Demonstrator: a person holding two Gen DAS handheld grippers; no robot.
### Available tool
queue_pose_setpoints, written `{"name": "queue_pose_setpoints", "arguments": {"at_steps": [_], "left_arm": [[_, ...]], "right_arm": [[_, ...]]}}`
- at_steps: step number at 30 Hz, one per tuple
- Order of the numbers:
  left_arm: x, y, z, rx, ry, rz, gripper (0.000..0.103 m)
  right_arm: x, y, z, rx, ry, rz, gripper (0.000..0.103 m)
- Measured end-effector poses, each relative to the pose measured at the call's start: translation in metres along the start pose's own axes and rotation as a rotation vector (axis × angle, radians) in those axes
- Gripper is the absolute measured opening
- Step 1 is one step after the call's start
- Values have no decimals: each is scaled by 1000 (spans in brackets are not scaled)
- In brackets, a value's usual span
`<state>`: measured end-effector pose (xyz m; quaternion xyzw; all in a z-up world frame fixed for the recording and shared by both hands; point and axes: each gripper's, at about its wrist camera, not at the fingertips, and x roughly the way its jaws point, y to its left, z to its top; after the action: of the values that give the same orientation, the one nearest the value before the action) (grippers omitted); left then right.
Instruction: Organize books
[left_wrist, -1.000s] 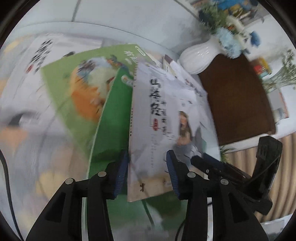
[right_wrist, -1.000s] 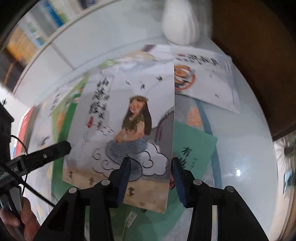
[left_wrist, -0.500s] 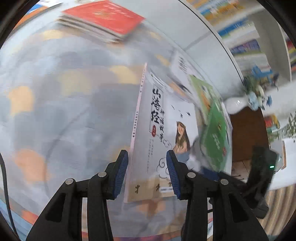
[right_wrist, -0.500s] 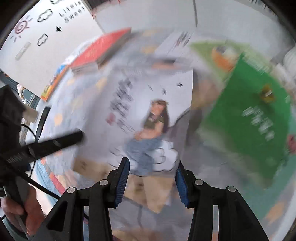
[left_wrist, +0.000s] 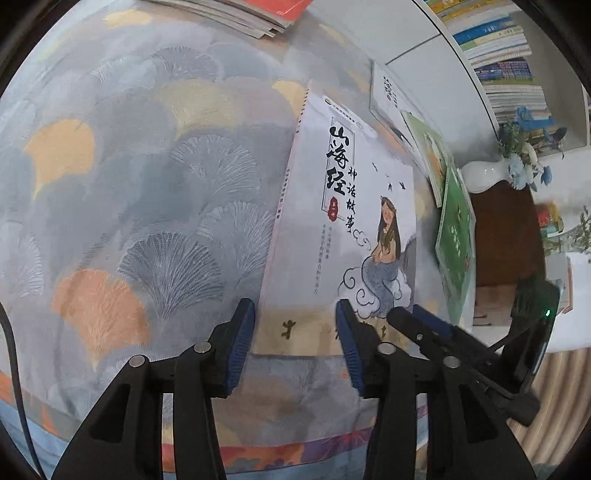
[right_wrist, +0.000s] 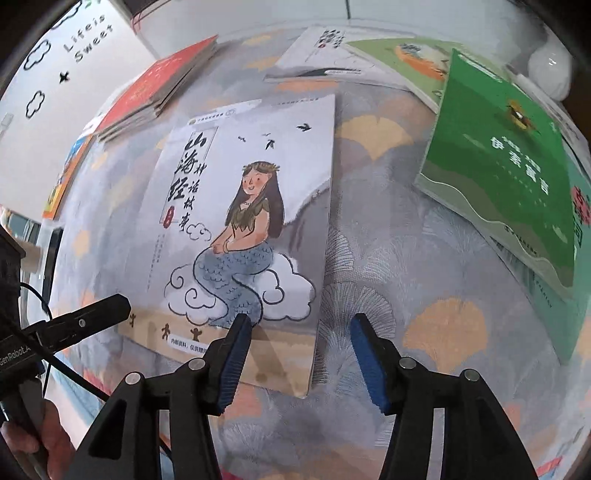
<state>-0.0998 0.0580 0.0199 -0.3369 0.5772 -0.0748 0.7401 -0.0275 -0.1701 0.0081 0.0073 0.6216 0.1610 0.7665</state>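
Carried across from the scattered pile and now laid flat mid-tablecloth (left_wrist: 147, 206): pale mermaid-cover paperback (right_wrist: 236, 221). Left gripper (left_wrist: 295, 328) and right gripper (right_wrist: 299, 354) both spreading, releasing its near edge; ready for stacking.

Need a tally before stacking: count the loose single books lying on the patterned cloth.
4: mermaid book nearest, white book behind it, orange-picture green book beside that, dark green book right. More may hide beneath; the red-topped stack is excluded.
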Motion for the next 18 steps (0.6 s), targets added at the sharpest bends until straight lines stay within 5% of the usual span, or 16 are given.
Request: {"name": "queue_pose_setpoints", "arguments": {"at_steps": [4,13,17,18], "left_arm": [[0,5,1,-19,6,-74,53],[-3,0,-2,42,36,-60,53],[-10,-1,-1,81,18,9,51],[-7,-2,-1,97,39,11,43]], "right_arm": [[-2,-2,-3,5,-10,-15,55],[1,5,-2,53,-8,-40,59],[-4,-7,-5,157,-20,-3,36],[-7,-12,-7,175,-22,9,34]]}}
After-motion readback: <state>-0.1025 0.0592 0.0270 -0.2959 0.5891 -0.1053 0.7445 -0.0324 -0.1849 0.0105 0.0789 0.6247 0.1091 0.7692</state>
